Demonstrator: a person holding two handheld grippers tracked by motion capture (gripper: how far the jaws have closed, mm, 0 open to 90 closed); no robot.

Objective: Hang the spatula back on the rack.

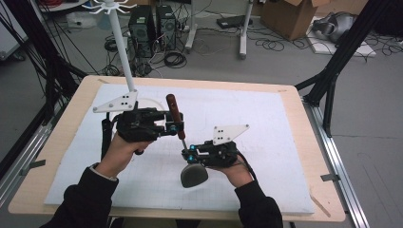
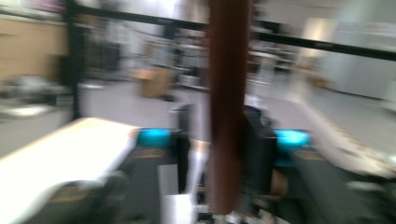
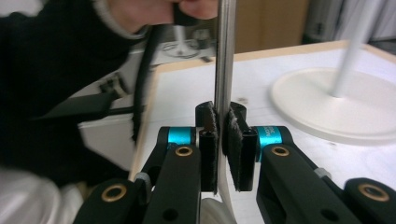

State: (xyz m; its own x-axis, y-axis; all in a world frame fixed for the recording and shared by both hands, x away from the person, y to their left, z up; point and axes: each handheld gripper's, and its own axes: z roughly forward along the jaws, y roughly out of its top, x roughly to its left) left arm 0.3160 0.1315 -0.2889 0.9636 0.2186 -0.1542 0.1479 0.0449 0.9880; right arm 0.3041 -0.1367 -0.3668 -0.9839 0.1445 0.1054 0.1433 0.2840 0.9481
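Above the middle of the white foam board (image 1: 266,123) on the wooden table (image 1: 62,137), a ladle (image 1: 183,142) held between both grippers, tilted slightly, handle uppermost and bowl lowermost. Left gripper (image 1: 173,124) clenched on the brown wooden handle (image 1: 172,110), a little below its top end; in the left gripper view, heavily blurred, that same handle (image 2: 227,107) standing upright between the two black jaws, pressed on both sides. Right gripper (image 1: 186,153) clamped on the thin metal shaft (image 1: 182,140) lower down, just above the dark grey bowl (image 1: 193,175), which hangs close over the board; whether touching it, cannot tell. In the right gripper view, the silvery shaft (image 3: 224,60) running straight up between the padded jaws, which close tight against it, with fingers of the other hand (image 3: 187,9) and a dark sleeve (image 3: 51,88) at upper left. Grey three-cornered plates atop both grippers, hands and black sleeves entering from the bottom edge of the high view. Behind the left gripper, a white stand (image 1: 121,45) with a slim pole and hooks at its top, its round base (image 3: 327,102) resting on the board, near the grippers but apart from them. Beyond the table, grey floor with cables, computer towers (image 1: 152,23) and a cardboard box (image 1: 292,16).
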